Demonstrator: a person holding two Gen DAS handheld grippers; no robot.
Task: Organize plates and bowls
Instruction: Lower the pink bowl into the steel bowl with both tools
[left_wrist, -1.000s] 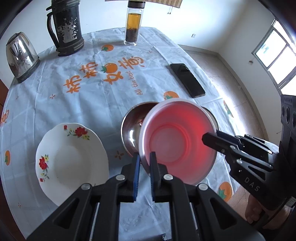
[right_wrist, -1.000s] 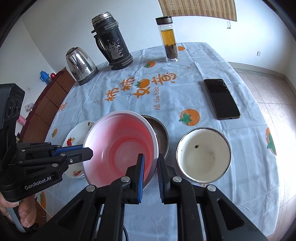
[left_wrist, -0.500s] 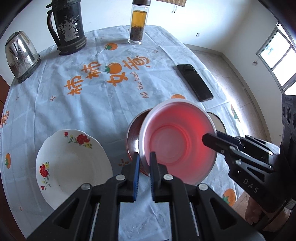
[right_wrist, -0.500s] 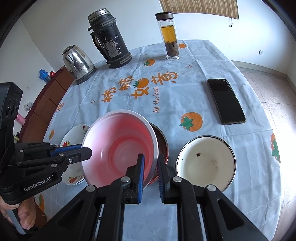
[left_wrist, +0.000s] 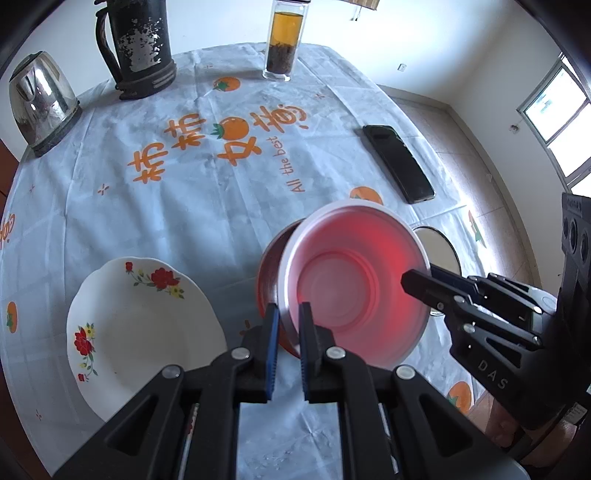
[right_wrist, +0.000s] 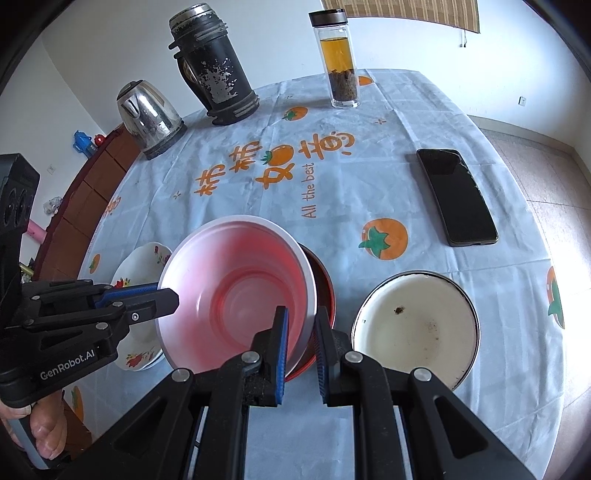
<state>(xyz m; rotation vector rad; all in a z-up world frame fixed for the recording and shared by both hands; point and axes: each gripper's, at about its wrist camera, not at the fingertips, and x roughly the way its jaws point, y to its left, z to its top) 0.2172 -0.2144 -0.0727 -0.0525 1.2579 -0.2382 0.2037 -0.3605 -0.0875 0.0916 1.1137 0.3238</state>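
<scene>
A translucent pink bowl (left_wrist: 351, 288) (right_wrist: 236, 288) is held by both grippers at opposite sides of its rim. My left gripper (left_wrist: 286, 321) (right_wrist: 166, 299) is shut on the rim's left side. My right gripper (right_wrist: 299, 325) (left_wrist: 417, 284) is shut on the right side. The bowl hangs tilted just over a metal bowl (left_wrist: 269, 280) (right_wrist: 325, 288), which glows red beneath it; whether they touch I cannot tell. A white plate with red flowers (left_wrist: 140, 332) (right_wrist: 140, 266) lies to the left. To the right stands a white enamel bowl (right_wrist: 413, 325) (left_wrist: 439, 247).
On the orange-printed tablecloth (right_wrist: 295, 177), a black phone (right_wrist: 458, 195) lies at the right. A steel kettle (right_wrist: 151, 114), a black thermos jug (right_wrist: 218, 66) and a glass tea bottle (right_wrist: 340, 62) stand along the far edge. A person's hand (right_wrist: 40, 432) grips the left tool.
Both grippers have carried the pink bowl slightly lower and further over the metal bowl, which is now more covered and reflects more red. Both grips are unchanged.
</scene>
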